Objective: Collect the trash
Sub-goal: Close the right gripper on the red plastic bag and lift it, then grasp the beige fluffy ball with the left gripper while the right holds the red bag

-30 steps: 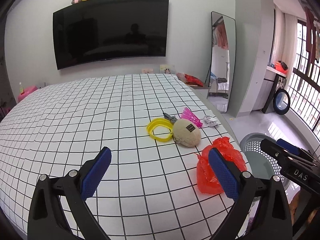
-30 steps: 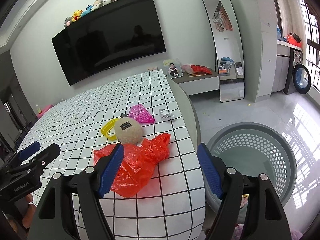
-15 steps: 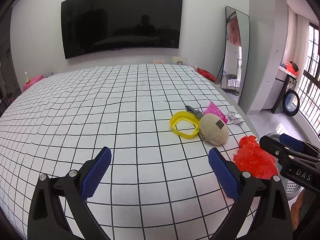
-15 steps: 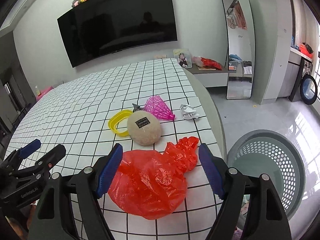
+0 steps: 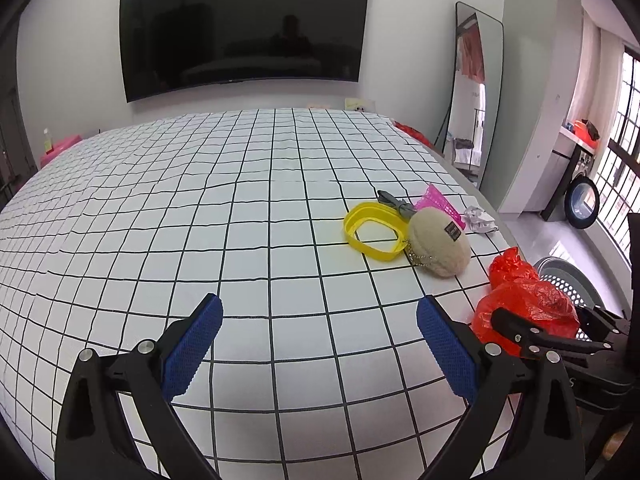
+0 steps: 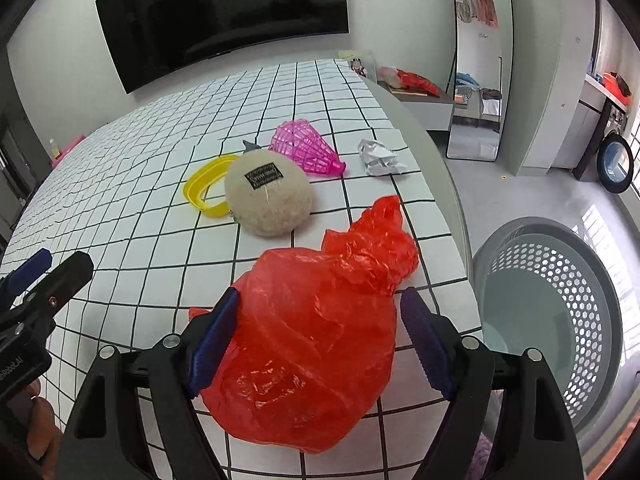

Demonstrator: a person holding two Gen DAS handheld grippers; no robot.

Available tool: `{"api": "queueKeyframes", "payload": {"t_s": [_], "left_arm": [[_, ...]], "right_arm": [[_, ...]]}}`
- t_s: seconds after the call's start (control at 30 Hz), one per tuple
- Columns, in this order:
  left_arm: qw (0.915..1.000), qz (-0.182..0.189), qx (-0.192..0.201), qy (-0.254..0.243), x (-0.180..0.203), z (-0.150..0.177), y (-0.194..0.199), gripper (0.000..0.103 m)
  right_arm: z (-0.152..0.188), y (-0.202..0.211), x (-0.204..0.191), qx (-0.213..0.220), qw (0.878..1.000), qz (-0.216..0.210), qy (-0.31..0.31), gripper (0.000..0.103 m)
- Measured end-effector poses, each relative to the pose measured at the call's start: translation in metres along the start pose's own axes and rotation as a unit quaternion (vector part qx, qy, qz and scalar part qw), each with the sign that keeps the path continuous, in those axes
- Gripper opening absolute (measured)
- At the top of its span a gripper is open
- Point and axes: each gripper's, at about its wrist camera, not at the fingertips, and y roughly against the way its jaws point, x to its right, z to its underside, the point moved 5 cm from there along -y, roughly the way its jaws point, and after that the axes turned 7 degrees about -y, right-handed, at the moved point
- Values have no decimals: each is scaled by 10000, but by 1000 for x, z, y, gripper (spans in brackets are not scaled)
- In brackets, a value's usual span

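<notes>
The left gripper (image 5: 318,342) hangs over bare grid sheet well left of the red bag (image 6: 316,344), its 2 blue pads (image 5: 192,346) spread wide with nothing between them. Its black frame also shows at the left edge of the right wrist view.

Beyond the bag and to its left on the bed (image 5: 200,208) lies a yellow ring (image 6: 204,192), touching a beige plush ball (image 6: 268,192) that sits just behind the bag. A pink mesh cone (image 6: 306,148) lies behind the ball, and a crumpled white paper (image 6: 378,158) rests behind the bag, near the bed's right edge.

The bag lies crumpled on the sheet at the bed's near right corner. The right gripper (image 6: 316,340) straddles it, fingers spread on either side. The left pad (image 6: 210,338) touches or nearly touches the plastic; the right pad (image 6: 426,342) stands just clear of it. The bag is not pinched.

Right of the bag, on the floor beside the bed, stands a grey perforated basket (image 6: 576,320). A mirror (image 6: 478,60) leans against the wall beyond it, and a TV (image 6: 220,16) hangs on the far wall behind the bed.
</notes>
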Motion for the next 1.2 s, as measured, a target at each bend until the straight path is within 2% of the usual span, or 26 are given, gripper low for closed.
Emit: {"api": "queueKeyframes", "payload": {"t_s": [0.2, 0.23, 0.37, 0.57, 0.83, 1.2], "left_arm": [[10000, 43, -50, -5, 3, 2, -2, 96], [10000, 52, -57, 0, 4, 2, -2, 96], [9999, 67, -78, 14, 7, 0, -2, 96], [9999, 55, -73, -50, 13, -3, -1, 96], [9996, 156, -79, -211, 43, -11, -3, 96], [9988, 248, -153, -403, 105, -40, -27, 96]], "right_arm": [[3, -3, -3, 107, 9998, -165, -54, 77], [4, -3, -4, 130, 9998, -175, -38, 74], [6, -1, -6, 168, 9996, -218, 64, 50], [8, 13, -2, 362, 9987, -343, 48, 36], [10, 41, 29, 631, 9970, -394, -232, 33], [-5, 65, 113, 901, 9929, -158, -756, 33]]}}
